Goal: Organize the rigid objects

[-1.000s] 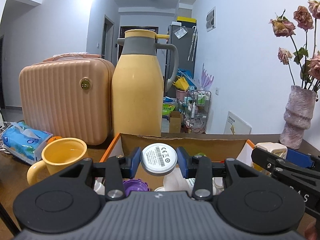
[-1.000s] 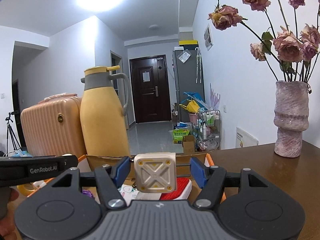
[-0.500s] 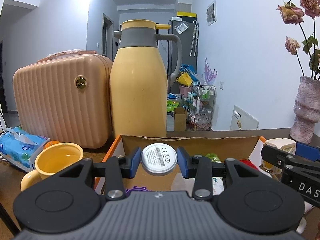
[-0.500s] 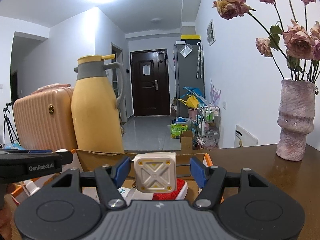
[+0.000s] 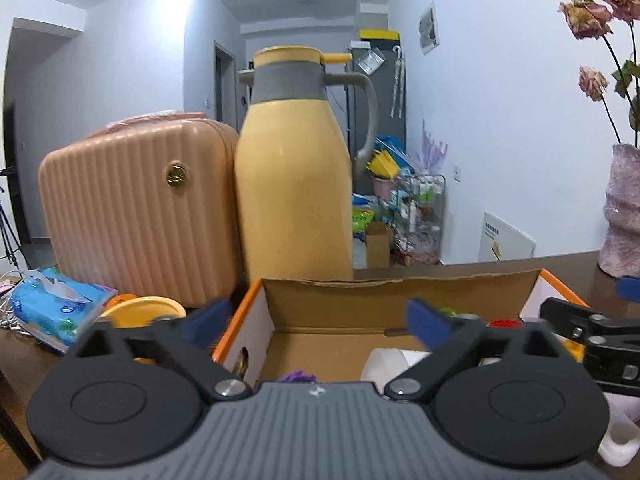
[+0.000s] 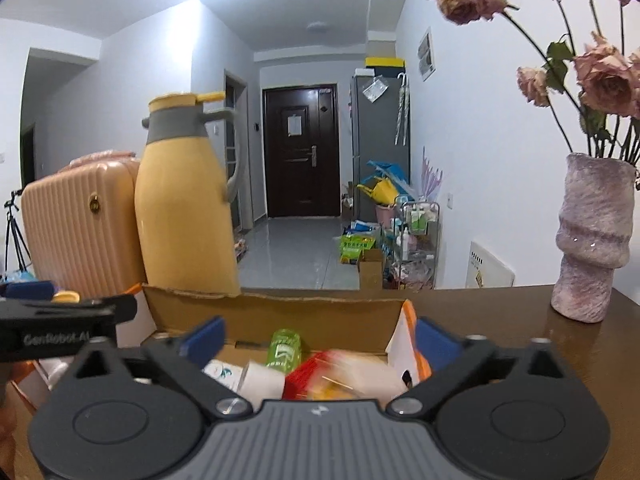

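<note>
An open cardboard box [image 5: 400,300] with orange edges sits in front of both grippers; it also shows in the right wrist view [image 6: 280,316]. My left gripper [image 5: 318,320] is open and empty above the box. My right gripper [image 6: 318,342] is open and empty above it too. Inside lie a green bottle [image 6: 285,350], a white cylinder [image 6: 262,380], a red item [image 6: 308,376], blurred, and a purple piece [image 5: 297,377]. The round metal tin and the white cube are not clearly seen.
A yellow thermos jug [image 5: 294,184] and a peach case [image 5: 140,216] stand behind the box. A yellow mug [image 5: 140,310] and a blue tissue pack [image 5: 52,312] lie at left. A vase of dried roses [image 6: 592,236] stands at right on the brown table [image 6: 500,312].
Both grippers have opened. The round tin has left the left gripper and the white cube has left the right gripper; something blurred lies in the box below the right one.
</note>
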Demonstrator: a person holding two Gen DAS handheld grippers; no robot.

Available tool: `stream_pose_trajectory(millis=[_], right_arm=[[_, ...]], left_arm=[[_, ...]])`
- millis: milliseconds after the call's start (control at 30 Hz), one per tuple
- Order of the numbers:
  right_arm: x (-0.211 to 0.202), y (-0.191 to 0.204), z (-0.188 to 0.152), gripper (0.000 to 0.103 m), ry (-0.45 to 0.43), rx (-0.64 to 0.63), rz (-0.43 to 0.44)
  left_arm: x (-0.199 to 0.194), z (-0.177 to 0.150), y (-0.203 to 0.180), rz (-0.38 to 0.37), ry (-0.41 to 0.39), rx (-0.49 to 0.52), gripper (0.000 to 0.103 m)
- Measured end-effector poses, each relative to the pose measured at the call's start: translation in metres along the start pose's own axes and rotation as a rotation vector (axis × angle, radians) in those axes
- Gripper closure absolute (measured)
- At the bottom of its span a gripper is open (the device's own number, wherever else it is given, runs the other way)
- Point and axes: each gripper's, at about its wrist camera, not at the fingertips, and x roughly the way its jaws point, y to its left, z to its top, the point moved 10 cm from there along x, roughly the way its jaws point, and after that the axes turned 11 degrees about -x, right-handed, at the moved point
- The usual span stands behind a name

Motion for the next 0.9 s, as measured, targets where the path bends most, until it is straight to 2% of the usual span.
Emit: stream_pose_trajectory(millis=[567, 900], right_arm=[[-0.01, -0.001, 0.005, 0.0, -0.021, -0.009, -0.023], [-0.041, 0.002, 0.001, 0.0, -0.056, -0.006, -0.035]], left_arm=[[-0.004, 0.002, 0.001, -0.006, 0.019, -0.003, 0.0], [-0.042, 0.002, 0.01, -0.007, -0.011, -0.025, 0.0]])
